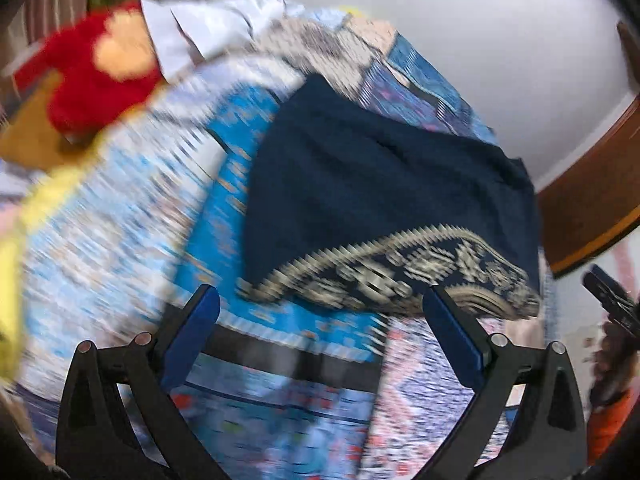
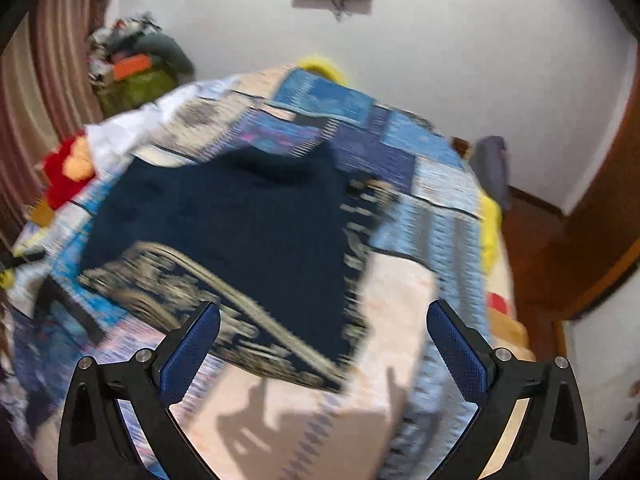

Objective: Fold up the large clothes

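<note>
Navy cloth with a pale gold patterned border, the dark garment [image 1: 384, 184], lies spread on a patchwork bedspread [image 1: 120, 240] in my left wrist view. Its ornate hem runs just ahead of my left gripper [image 1: 320, 320], whose blue-padded fingers [image 1: 192, 336] stand wide apart and hold nothing. Off to the far left I can see a red plush toy [image 1: 88, 80] and a white folded cloth [image 1: 192, 28] near the bed's head. At the right edge my other gripper's dark body shows, well away from the garment. Everything here is smeared by motion, so I cannot tell whether the garment is one layer or already doubled.

From the right wrist view, the dark garment [image 2: 240, 216] lies across the middle of the bedspread [image 2: 440, 216], its gold border at the near-left edge. My right gripper [image 2: 324, 328] hangs above the near corner, fingers [image 2: 456, 352] wide and empty. A brown wooden door [image 2: 592, 220] stands to the right.
</note>
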Available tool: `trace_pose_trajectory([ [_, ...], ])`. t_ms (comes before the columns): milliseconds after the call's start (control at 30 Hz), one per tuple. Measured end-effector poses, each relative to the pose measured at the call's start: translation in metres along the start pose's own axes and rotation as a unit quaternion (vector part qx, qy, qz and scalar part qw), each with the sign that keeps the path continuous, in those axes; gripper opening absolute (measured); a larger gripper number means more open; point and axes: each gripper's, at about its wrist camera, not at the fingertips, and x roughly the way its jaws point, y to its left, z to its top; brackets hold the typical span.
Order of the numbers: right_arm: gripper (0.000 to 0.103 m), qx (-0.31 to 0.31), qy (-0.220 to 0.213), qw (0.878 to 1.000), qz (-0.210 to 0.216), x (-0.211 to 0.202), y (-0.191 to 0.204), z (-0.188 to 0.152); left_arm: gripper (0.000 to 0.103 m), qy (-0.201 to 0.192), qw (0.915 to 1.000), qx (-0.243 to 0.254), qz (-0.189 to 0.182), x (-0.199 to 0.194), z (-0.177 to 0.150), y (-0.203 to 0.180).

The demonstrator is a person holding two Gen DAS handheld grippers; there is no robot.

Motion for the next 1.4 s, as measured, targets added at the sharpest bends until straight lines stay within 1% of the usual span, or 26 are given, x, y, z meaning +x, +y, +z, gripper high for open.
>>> trace_pose_trajectory([
  [33, 0.103, 0.004, 0.000, 1.000, 0.022, 0.004, 0.009, 0.005, 0.103, 0.013, 0.9997, -0.012, -0.019, 0.010, -0.004, 0.000],
  [67, 0.103, 0.006, 0.001, 0.999, 0.036, 0.007, 0.013, 0.008, 0.103, 0.025, 0.9988, -0.024, -0.034, 0.021, -0.007, 0.000],
  [133, 0.103, 0.011, 0.007, 0.997, 0.073, 0.020, 0.029, 0.013, 0.103, 0.050, 0.9954, -0.054, -0.061, 0.046, -0.013, 0.003],
  [200, 0.103, 0.014, 0.015, 0.996, 0.092, 0.034, 0.040, 0.015, 0.102, 0.063, 0.9927, -0.071, -0.075, 0.063, -0.014, 0.007],
  [233, 0.103, 0.014, 0.021, 0.995, 0.099, 0.043, 0.045, 0.015, 0.100, 0.072, 0.9896, -0.084, -0.092, 0.074, -0.016, 0.009],
  [300, 0.103, 0.010, 0.034, 0.994, 0.106, 0.060, 0.054, 0.012, 0.099, 0.085, 0.9834, -0.104, -0.122, 0.090, -0.016, 0.012],
  [400, 0.103, 0.011, 0.064, 0.993, 0.100, 0.092, 0.055, 0.005, 0.096, 0.099, 0.9740, -0.140, -0.148, 0.110, -0.015, 0.021],
  [433, 0.103, 0.014, 0.074, 0.992, 0.097, 0.101, 0.052, 0.002, 0.094, 0.097, 0.9711, -0.151, -0.157, 0.116, -0.014, 0.024],
  [467, 0.103, 0.020, 0.089, 0.991, 0.096, 0.111, 0.048, -0.003, 0.093, 0.090, 0.9707, -0.154, -0.161, 0.119, -0.010, 0.024],
  [500, 0.103, 0.029, 0.105, 0.989, 0.101, 0.121, 0.044, -0.008, 0.092, 0.082, 0.9720, -0.148, -0.164, 0.121, -0.005, 0.022],
  [533, 0.103, 0.036, 0.108, 0.987, 0.110, 0.127, 0.039, -0.012, 0.091, 0.073, 0.9743, -0.141, -0.160, 0.122, 0.000, 0.019],
  [600, 0.103, 0.037, 0.092, 0.987, 0.123, 0.126, 0.034, -0.016, 0.090, 0.049, 0.9809, -0.125, -0.141, 0.125, 0.012, 0.014],
  [633, 0.103, 0.032, 0.091, 0.987, 0.127, 0.125, 0.034, -0.016, 0.089, 0.036, 0.9826, -0.122, -0.135, 0.128, 0.018, 0.012],
  [667, 0.103, 0.029, 0.092, 0.987, 0.128, 0.125, 0.034, -0.016, 0.088, 0.025, 0.9835, -0.125, -0.129, 0.131, 0.024, 0.010],
  [767, 0.103, 0.024, 0.092, 0.986, 0.135, 0.124, 0.032, -0.017, 0.081, -0.016, 0.9841, -0.141, -0.107, 0.133, 0.036, 0.006],
  [867, 0.103, 0.029, 0.094, 0.985, 0.145, 0.122, 0.027, -0.018, 0.064, -0.036, 0.9814, -0.165, -0.092, 0.141, 0.049, 0.010],
  [900, 0.103, 0.032, 0.096, 0.984, 0.148, 0.122, 0.027, -0.017, 0.053, -0.039, 0.9820, -0.166, -0.081, 0.141, 0.052, 0.009],
  [933, 0.103, 0.036, 0.099, 0.983, 0.151, 0.121, 0.025, -0.016, 0.044, -0.044, 0.9832, -0.164, -0.066, 0.139, 0.054, 0.007],
  [967, 0.103, 0.040, 0.103, 0.982, 0.154, 0.120, 0.025, -0.014, 0.040, -0.048, 0.9845, -0.158, -0.058, 0.137, 0.056, 0.005],
  [1000, 0.103, 0.044, 0.104, 0.981, 0.156, 0.118, 0.024, -0.012, 0.031, -0.055, 0.9867, -0.146, -0.047, 0.133, 0.058, 0.000],
  [1033, 0.103, 0.048, 0.101, 0.981, 0.159, 0.116, 0.025, -0.009, 0.025, -0.062, 0.9886, -0.133, -0.036, 0.127, 0.062, -0.006],
  [1133, 0.103, 0.054, 0.078, 0.983, 0.155, 0.106, 0.032, 0.005, 0.017, -0.090, 0.9918, -0.090, -0.010, 0.103, 0.068, -0.024],
  [1200, 0.103, 0.048, 0.066, 0.986, 0.148, 0.099, 0.042, 0.016, 0.016, -0.103, 0.9918, -0.076, -0.010, 0.088, 0.069, -0.030],
  [1300, 0.103, 0.033, 0.058, 0.984, 0.164, 0.093, 0.067, 0.030, 0.015, -0.121, 0.9915, -0.045, -0.008, 0.064, 0.069, -0.042],
  [1333, 0.103, 0.026, 0.057, 0.983, 0.174, 0.092, 0.078, 0.034, 0.015, -0.129, 0.9912, -0.031, -0.001, 0.055, 0.067, -0.045],
  [1400, 0.103, 0.010, 0.055, 0.981, 0.186, 0.093, 0.097, 0.038, 0.015, -0.137, 0.9904, -0.008, 0.017, 0.049, 0.062, -0.050],
])
